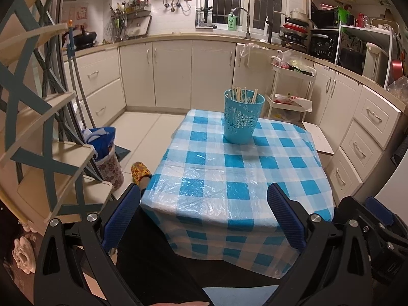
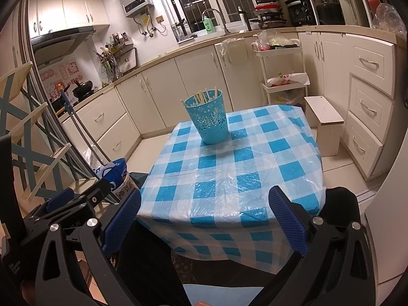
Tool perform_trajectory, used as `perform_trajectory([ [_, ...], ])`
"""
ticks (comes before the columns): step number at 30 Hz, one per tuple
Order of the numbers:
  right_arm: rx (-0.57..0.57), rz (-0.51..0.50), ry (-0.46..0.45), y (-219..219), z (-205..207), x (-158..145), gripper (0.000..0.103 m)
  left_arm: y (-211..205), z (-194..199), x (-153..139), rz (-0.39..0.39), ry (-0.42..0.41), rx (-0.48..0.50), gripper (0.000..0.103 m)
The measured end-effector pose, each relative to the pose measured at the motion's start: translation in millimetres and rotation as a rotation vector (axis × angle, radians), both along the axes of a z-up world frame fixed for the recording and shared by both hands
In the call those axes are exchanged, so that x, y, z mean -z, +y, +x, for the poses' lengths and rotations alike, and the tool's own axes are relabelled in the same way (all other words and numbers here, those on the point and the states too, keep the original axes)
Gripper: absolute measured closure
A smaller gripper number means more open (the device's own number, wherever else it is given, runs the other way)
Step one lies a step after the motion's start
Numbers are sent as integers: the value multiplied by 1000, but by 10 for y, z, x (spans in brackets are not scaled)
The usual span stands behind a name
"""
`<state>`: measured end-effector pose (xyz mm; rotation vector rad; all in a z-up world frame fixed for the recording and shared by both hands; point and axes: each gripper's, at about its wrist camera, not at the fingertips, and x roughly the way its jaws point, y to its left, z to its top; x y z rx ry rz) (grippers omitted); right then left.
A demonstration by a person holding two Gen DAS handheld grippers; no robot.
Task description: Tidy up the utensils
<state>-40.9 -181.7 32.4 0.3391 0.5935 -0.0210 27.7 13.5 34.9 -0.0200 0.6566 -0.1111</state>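
A turquoise perforated cup (image 1: 242,118) stands upright at the far part of the table with the blue-and-white checked cloth (image 1: 229,178). Several wooden chopsticks (image 1: 242,93) stand inside it. It also shows in the right wrist view (image 2: 208,116), with the chopsticks (image 2: 204,95) in it, on the same cloth (image 2: 229,176). My left gripper (image 1: 204,196) is open and empty, held before the table's near edge. My right gripper (image 2: 205,200) is open and empty, also at the near edge. Each gripper's blue pads stand wide apart.
A white rolling cart (image 1: 293,89) stands behind the table to the right, and a small white stool (image 2: 325,119) beside it. A blue bag (image 1: 100,137) and a patterned bin (image 1: 111,168) sit on the floor to the left. A cross-braced shelf (image 1: 38,127) stands at far left. Cabinets line the walls.
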Motion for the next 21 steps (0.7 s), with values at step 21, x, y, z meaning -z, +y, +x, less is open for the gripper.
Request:
perform_trajectory([
  [21,3,0,0,37,-23,33,7,-98,-94,-106,102,-56,-25,8],
])
